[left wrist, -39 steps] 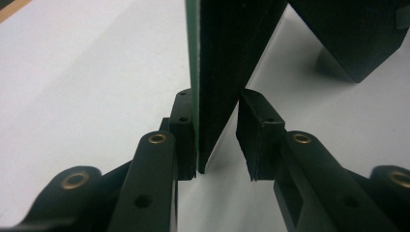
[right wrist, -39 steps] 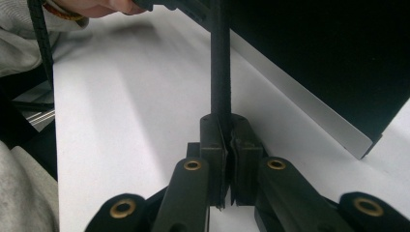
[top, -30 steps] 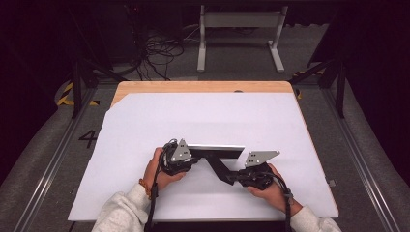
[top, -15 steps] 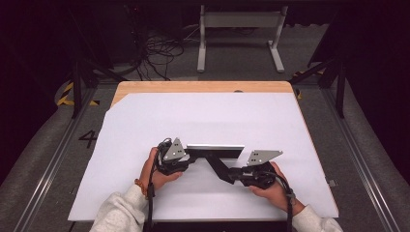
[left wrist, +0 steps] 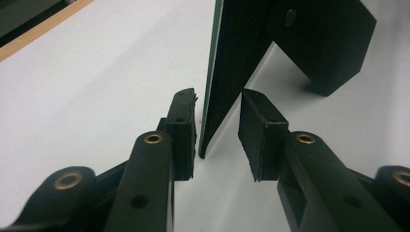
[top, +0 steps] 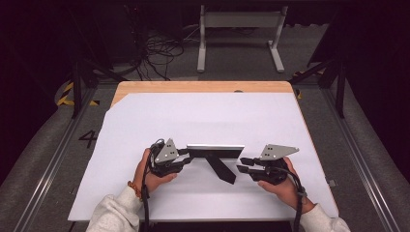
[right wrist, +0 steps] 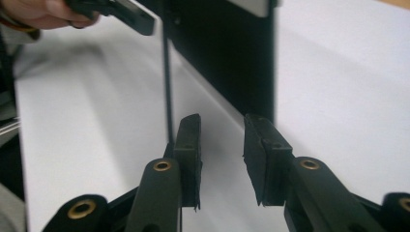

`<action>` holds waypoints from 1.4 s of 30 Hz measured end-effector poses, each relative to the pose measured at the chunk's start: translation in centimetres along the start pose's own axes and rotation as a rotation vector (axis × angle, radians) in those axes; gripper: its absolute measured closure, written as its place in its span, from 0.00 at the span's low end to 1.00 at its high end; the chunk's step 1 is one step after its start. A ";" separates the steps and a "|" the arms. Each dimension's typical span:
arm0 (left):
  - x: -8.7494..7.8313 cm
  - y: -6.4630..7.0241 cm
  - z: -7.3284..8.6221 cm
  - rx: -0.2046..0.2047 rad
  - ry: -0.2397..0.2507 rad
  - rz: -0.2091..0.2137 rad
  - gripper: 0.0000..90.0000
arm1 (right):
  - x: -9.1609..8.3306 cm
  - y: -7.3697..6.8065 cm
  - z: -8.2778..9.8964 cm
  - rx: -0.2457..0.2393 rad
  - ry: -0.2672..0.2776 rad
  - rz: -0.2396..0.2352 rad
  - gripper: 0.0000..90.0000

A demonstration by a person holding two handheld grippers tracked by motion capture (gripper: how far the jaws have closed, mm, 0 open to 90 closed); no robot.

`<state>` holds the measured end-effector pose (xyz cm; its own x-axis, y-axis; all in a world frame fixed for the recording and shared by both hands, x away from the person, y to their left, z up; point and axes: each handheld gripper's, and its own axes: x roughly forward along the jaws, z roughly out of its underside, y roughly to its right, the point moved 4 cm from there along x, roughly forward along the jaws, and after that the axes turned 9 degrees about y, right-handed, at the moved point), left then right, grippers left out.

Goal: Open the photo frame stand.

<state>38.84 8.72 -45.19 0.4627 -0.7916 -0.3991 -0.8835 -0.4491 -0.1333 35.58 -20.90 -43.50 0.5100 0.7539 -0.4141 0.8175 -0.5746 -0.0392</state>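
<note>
A black flat panel [top: 215, 152] with a silvery top edge stands upright on the white table sheet [top: 203, 116], propped by a black back leg [top: 221, 168]. My left gripper [top: 185, 157] is at the panel's left end. In the left gripper view the panel's thin edge [left wrist: 217, 72] runs between the jaws [left wrist: 218, 130], with a gap at the right pad [left wrist: 256, 130]. My right gripper [top: 240, 165] sits just right of the leg; its jaws [right wrist: 222, 145] have just been opening and hold nothing, with the panel's back [right wrist: 227, 58] ahead.
The white sheet covers a wooden tabletop [top: 203, 87]. Beyond it on the dark floor are loose cables [top: 159, 48] and a grey metal stand [top: 239, 29]. Rails [top: 53, 159] run along both sides of the table.
The right gripper's jaws have come apart and off the back leg, and it now sits a little to the right and higher. The panel and left gripper have shifted slightly.
</note>
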 end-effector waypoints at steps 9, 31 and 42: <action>-0.4 0.1 0.0 -0.012 -0.007 -0.011 0.85 | 0.0 1.0 -0.1 -0.052 0.029 0.107 0.80; -0.2 0.0 -0.5 0.004 0.022 -0.019 0.88 | 1.6 1.1 -0.5 -0.110 0.027 0.125 0.90; -0.6 0.1 -0.5 0.004 0.022 0.000 0.89 | 1.8 1.4 -0.6 -0.107 0.028 0.127 0.90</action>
<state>38.52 8.97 -44.52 0.4638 -0.8009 -0.3787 -0.8839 -0.4474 -0.1364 37.76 -20.14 -43.80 0.6170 0.6869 -0.3841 0.7691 -0.6296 0.1095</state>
